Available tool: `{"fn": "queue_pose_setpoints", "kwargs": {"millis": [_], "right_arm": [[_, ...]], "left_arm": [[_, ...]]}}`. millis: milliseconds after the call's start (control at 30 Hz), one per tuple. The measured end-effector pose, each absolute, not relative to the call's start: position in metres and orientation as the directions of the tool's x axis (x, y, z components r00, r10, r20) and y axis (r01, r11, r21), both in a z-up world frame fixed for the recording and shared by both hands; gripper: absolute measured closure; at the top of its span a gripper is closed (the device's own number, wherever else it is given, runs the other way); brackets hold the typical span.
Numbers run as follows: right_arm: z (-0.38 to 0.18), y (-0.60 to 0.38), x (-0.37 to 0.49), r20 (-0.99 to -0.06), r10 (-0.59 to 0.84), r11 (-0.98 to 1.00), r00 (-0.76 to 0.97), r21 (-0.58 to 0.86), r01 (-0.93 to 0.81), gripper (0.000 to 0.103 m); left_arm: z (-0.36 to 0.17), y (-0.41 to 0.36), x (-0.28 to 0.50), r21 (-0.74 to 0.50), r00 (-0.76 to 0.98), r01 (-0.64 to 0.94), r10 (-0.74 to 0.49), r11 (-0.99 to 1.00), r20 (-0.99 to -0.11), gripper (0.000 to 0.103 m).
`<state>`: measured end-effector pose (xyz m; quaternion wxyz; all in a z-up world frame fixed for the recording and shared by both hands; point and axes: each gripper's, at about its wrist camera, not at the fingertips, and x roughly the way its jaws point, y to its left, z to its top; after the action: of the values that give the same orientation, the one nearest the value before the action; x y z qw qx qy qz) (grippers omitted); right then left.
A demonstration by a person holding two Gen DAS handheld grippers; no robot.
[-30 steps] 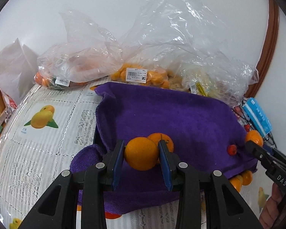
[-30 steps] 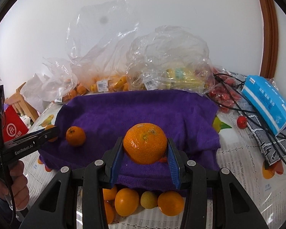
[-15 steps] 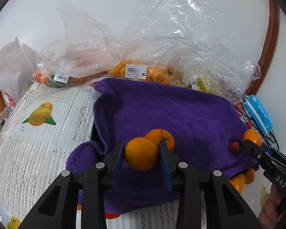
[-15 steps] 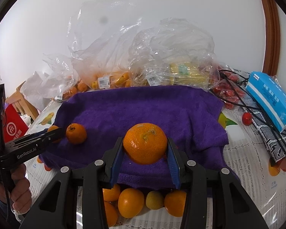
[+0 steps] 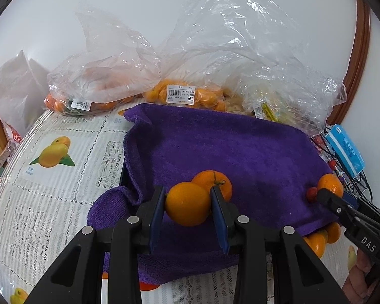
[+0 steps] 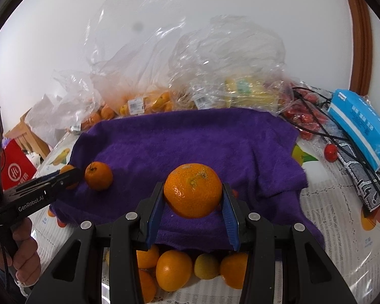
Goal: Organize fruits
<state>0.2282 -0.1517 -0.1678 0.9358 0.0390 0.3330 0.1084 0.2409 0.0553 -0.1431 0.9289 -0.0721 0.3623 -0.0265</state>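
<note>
Left gripper [image 5: 187, 204]: fingers pinching a small orange [image 5: 187, 207] above the purple towel [image 5: 215, 147].
Right gripper [image 6: 193, 195]: fingers pinching a larger orange [image 6: 192, 190].
Loose orange [image 5: 215, 178]: just beyond left fingers.

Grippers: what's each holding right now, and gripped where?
Left gripper is shut on a small orange, pads on its left and right sides. Right gripper is shut on a larger orange, also clamped across its sides.
</note>
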Motion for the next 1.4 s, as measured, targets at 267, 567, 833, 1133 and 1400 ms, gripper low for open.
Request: {"fn": "queue_pose_setpoints", "kwargs": {"millis": [267, 567, 833, 1133, 1400], "right_arm": [[-0.174, -0.142, 0.228, -0.634, 0.226, 0.973, 0.739, 0.12, -0.195, 0.059], [-0.178, -0.14, 0.231, -0.657, 0.212, 0.976, 0.724, 0.101, -0.195, 0.059], [-0.181, -0.137, 0.234, -0.673, 0.205, 0.976, 0.711, 0.089, -0.197, 0.059], [-0.179, -0.136, 0.231, -0.662, 0.186, 0.979, 0.726, 0.062, -0.194, 0.059], [-0.174, -0.14, 0.229, -0.646, 0.201, 0.977, 0.737, 0.078, -0.198, 0.059]], "left_arm": [[-0.145, 0.052, 0.241, -0.143, 0.73, 0.009, -0.105, 0.99, -0.676, 0.069], [-0.147, 0.051, 0.242, -0.138, 0.727, 0.011, -0.103, 0.99, -0.679, 0.069], [-0.149, 0.049, 0.241, -0.13, 0.72, 0.02, -0.105, 0.991, -0.686, 0.069], [-0.148, 0.049, 0.242, -0.127, 0.717, 0.021, -0.104, 0.992, -0.689, 0.069], [-0.149, 0.048, 0.243, -0.128, 0.711, 0.03, -0.112, 0.991, -0.694, 0.069]]}}
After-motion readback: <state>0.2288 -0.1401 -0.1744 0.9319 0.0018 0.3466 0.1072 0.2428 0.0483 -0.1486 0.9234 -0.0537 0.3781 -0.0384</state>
